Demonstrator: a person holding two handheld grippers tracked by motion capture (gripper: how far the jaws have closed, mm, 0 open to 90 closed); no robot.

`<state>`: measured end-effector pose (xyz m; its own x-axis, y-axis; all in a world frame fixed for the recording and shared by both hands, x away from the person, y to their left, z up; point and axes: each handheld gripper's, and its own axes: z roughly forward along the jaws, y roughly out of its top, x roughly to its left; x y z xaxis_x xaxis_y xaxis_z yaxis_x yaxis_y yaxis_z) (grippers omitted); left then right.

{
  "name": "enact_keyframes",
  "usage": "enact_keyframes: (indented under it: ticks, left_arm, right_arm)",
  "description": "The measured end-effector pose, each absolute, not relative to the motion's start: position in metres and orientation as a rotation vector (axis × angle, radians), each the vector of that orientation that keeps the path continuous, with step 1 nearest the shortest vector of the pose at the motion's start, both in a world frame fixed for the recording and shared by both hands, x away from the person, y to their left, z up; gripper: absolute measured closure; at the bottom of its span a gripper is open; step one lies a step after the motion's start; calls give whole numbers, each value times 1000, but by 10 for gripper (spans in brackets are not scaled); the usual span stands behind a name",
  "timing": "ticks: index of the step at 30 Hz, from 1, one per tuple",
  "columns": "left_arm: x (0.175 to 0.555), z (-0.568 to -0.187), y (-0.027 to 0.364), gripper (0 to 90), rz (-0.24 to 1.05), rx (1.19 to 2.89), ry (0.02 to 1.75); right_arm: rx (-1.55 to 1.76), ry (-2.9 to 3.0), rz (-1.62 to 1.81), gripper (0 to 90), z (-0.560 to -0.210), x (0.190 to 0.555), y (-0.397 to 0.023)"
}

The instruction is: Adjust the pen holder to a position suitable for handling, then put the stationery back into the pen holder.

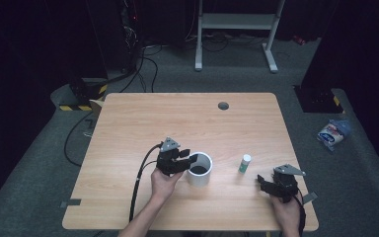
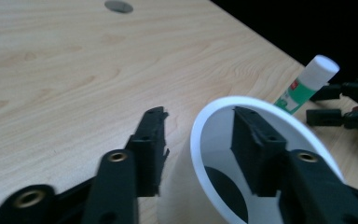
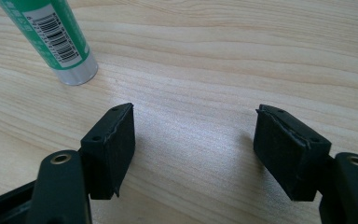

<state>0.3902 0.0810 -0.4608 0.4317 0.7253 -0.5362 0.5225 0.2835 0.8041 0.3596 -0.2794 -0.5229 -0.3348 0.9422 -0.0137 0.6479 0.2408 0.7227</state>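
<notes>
The left gripper [image 2: 198, 140] straddles the rim of one white cup [image 2: 223, 154]: one jaw stands inside the cup against or just off its inner wall, the other outside, with a clear gap between that jaw and the wall. The jaws are partly open and press on nothing. The cup stands upright on the counter [image 2: 74, 70].

The right gripper [image 3: 196, 140] rests low over the counter with its jaws wide apart and bare wood between them. One green-and-white glue stick [image 3: 51, 37] stands upright ahead of these jaws, beyond the left-hand jaw in the right gripper view, apart from it. In the high view it stands between the cup [image 1: 200, 169] and the right gripper [image 1: 266, 183].

Count: two grippers, one cup, one glue stick.
</notes>
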Motion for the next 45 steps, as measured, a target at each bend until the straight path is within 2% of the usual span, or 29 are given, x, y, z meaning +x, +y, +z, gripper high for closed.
enact_keyframes:
  ticks: [2, 7, 17, 45]
  left_arm:
    - [390, -458, 89, 458, 233, 1372, 1211]
    - [390, -455, 103, 435, 255, 1328, 1229]
    - [386, -456, 135, 433, 302, 1246, 1276]
    - [377, -481, 188, 424, 386, 1198, 1407]
  right_arm:
    - [1451, 2069, 873, 296, -523, 360, -279]
    - [1451, 2069, 872, 296, -523, 360, -279]
    - [1451, 2069, 872, 296, -523, 360, -279]
    - [1451, 2069, 872, 295, -523, 360, -279]
